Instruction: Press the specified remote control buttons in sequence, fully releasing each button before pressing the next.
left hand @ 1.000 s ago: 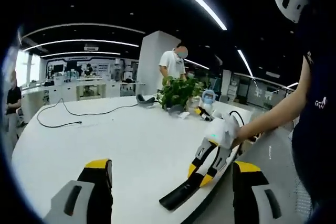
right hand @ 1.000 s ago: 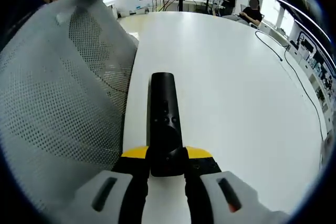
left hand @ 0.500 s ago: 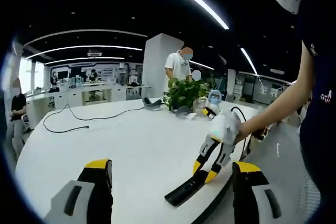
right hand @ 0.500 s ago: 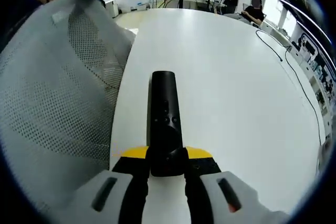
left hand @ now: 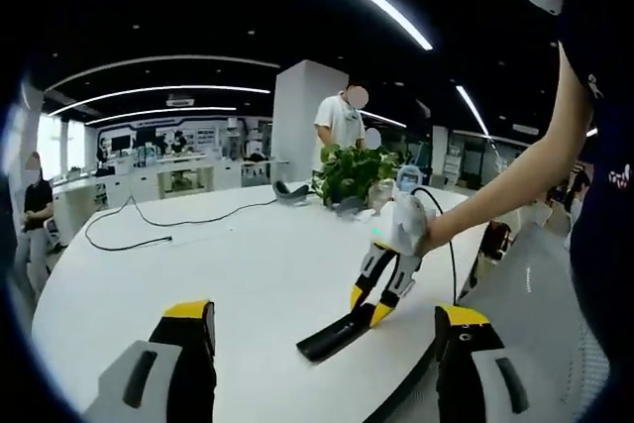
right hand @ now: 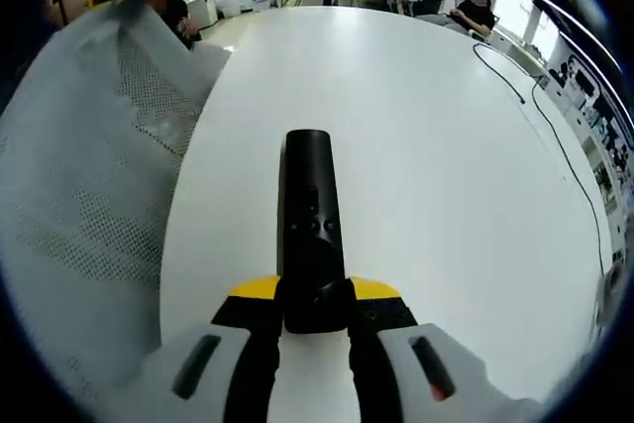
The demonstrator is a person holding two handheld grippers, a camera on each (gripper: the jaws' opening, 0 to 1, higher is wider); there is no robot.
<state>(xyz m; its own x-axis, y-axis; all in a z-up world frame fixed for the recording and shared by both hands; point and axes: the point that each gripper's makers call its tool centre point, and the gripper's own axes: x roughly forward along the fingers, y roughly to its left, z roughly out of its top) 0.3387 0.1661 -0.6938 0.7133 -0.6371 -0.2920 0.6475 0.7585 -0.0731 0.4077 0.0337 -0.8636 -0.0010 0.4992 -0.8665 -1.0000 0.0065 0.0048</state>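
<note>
The black remote (right hand: pixel 309 230) is pinched at its near end between the jaws of the right gripper (right hand: pixel 315 316) and is held out over the white desk (right hand: pixel 436 146), near the edge beside the mesh chair back (right hand: pixel 79 215). The left gripper (left hand: pixel 322 364) is kept back with its jaws spread wide and nothing between them. No button is being pressed yet, so the step in hand is judged to be presenting the remote; a jaw tip of the left gripper would next need to be brought down on the first button, then lifted fully off.
</note>
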